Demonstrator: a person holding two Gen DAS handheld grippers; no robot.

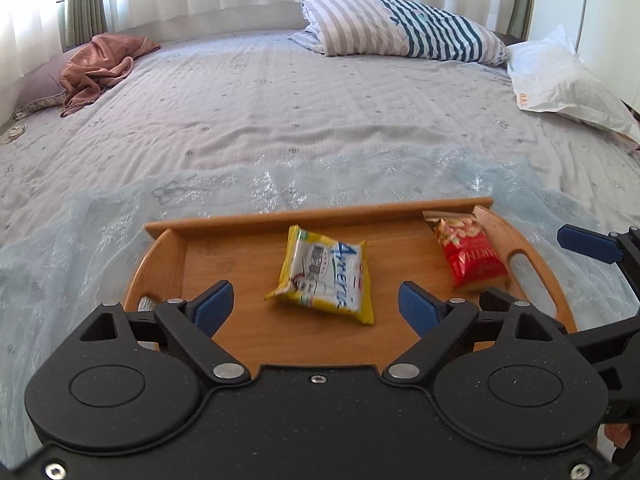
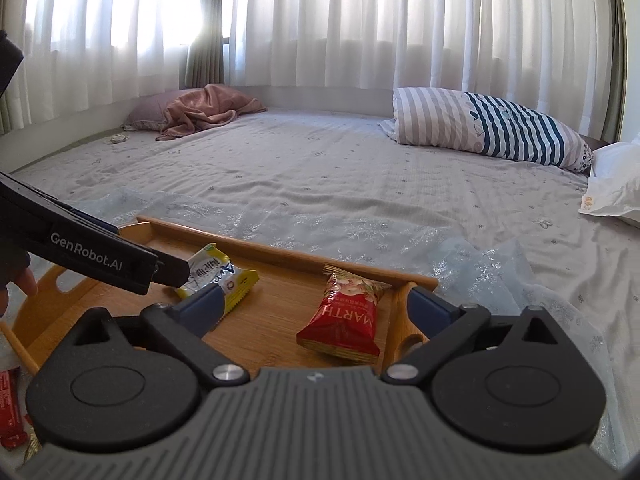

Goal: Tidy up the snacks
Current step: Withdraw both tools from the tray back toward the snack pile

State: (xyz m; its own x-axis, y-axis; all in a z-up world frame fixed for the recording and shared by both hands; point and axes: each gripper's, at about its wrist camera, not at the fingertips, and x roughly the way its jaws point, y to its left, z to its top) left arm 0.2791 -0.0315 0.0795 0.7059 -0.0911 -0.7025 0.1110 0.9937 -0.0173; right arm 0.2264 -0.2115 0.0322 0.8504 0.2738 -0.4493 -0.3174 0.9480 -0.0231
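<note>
I see both my left gripper point(image 1: 316, 304) and right gripper point(image 2: 316, 308) gaping wide and empty over a wooden tray point(image 1: 248, 220) on the grey quilted bed point(image 1: 280, 92), where the yellow snack packet point(image 1: 326, 276) and red snack packet point(image 2: 346, 320) lie apart, white curtains point(image 2: 340, 20) behind.

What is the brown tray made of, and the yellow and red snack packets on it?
The brown tray with cut-out handles looks like wood, maybe bamboo: fine straight grain, smooth satin sheen. The yellow and white snack packet and the red snack packet look like thin glossy plastic film: shiny crinkles, crimped sealed ends.
</note>
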